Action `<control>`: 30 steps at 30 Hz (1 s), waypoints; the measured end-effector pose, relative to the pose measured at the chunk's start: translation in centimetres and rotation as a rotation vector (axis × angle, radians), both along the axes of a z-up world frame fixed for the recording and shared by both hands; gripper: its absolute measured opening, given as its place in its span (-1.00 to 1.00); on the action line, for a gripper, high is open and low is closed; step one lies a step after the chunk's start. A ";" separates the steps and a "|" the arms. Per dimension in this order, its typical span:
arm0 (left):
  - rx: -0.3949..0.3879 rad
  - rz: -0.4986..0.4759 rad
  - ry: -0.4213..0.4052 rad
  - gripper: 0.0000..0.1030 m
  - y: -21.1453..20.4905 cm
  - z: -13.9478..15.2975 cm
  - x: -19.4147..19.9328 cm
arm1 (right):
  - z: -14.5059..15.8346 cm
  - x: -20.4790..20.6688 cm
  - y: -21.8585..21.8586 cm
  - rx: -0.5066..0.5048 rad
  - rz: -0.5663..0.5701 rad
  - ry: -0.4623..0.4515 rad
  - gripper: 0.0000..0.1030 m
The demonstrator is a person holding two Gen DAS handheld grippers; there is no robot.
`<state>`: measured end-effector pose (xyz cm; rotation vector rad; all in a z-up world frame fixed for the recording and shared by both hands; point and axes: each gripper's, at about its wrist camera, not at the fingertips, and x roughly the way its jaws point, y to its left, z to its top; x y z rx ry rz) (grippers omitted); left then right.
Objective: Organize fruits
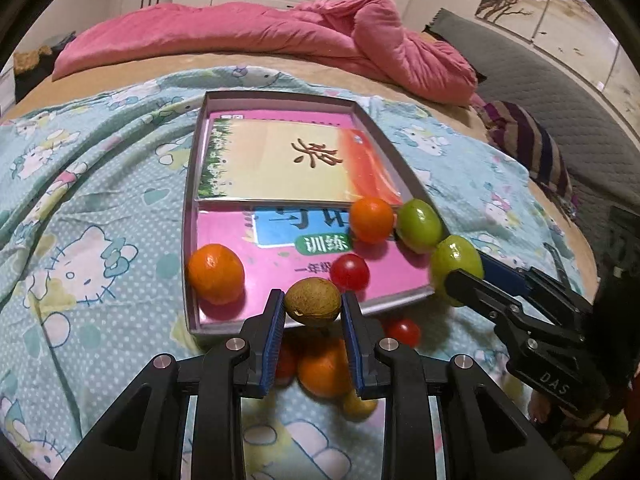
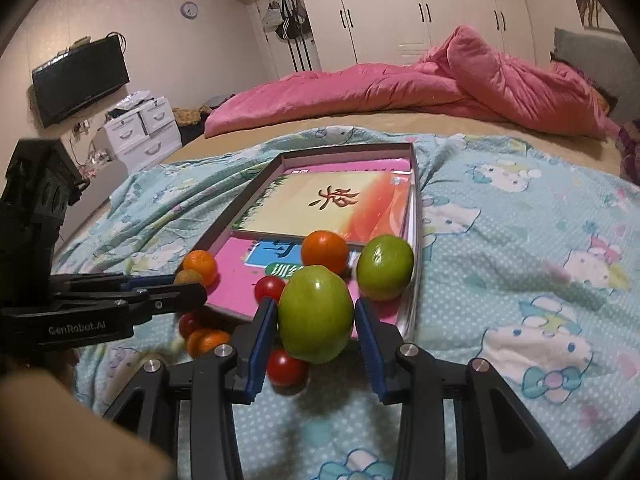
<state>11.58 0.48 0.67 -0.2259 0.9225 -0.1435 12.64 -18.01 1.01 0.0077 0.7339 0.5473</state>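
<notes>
My left gripper is shut on a small brown fruit, held just above the near rim of the grey tray. My right gripper is shut on a green fruit, held by the tray's near right corner. Inside the tray, on books, lie a large orange, a smaller orange, a red tomato and another green fruit. Loose on the blanket under the grippers are an orange, a red tomato, another tomato and a yellowish fruit.
The tray sits on a light blue cartoon-print blanket spread over a bed. A rumpled pink duvet lies beyond it. A grey headboard is at the right, and white drawers and a wall television at the left.
</notes>
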 end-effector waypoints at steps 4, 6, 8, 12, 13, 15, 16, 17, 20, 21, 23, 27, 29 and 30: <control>0.002 0.009 0.014 -0.44 -0.1 -0.4 0.7 | -0.1 0.6 0.3 -0.008 -0.012 -0.003 -0.21; 0.010 0.011 0.021 -0.44 -0.3 -0.7 1.0 | -0.2 0.8 0.5 -0.019 -0.016 -0.006 -0.21; 0.020 0.015 0.024 -0.44 -0.4 -0.9 1.2 | -0.4 1.0 0.6 -0.034 -0.020 -0.009 -0.21; 0.017 0.020 0.033 -0.44 -0.5 -1.1 1.6 | -1.2 1.6 0.9 -0.069 -0.033 0.018 -0.33; 0.017 0.022 0.034 -0.44 -0.6 -1.2 1.7 | -1.3 1.7 0.8 -0.057 -0.034 0.025 -0.33; 0.022 0.025 0.038 -0.44 -0.7 -1.3 1.9 | -1.3 1.8 0.8 -0.057 -0.036 0.023 -0.33; 0.022 0.027 0.038 -0.44 -0.7 -1.3 2.0 | -1.4 1.8 0.8 -0.057 -0.037 0.023 -0.33; 0.025 0.028 0.038 -0.44 -0.7 -1.3 2.0 | -1.4 1.8 0.8 -0.059 -0.037 0.020 -0.33; 0.050 0.039 0.039 -0.44 -0.9 -1.5 2.2 | -1.3 1.9 0.8 -0.068 -0.042 0.012 -0.33; 0.054 0.043 0.041 -0.44 -0.9 -1.5 2.3 | -1.3 2.0 0.8 -0.069 -0.044 0.010 -0.33; 0.059 0.048 0.050 -0.44 -0.9 -1.8 2.5 | -1.4 1.9 0.9 -0.075 -0.049 0.006 -0.33; 0.087 0.069 0.069 -0.44 -0.7 -2.4 2.9 | -1.5 1.9 1.0 -0.100 -0.055 -0.001 -0.32; 0.081 0.072 0.074 -0.44 -0.5 -2.6 3.0 | -1.7 2.0 1.0 -0.099 -0.058 0.007 -0.31; 0.088 0.075 0.073 -0.44 -0.5 -2.6 3.0 | -1.8 2.0 0.9 -0.096 -0.057 0.011 -0.30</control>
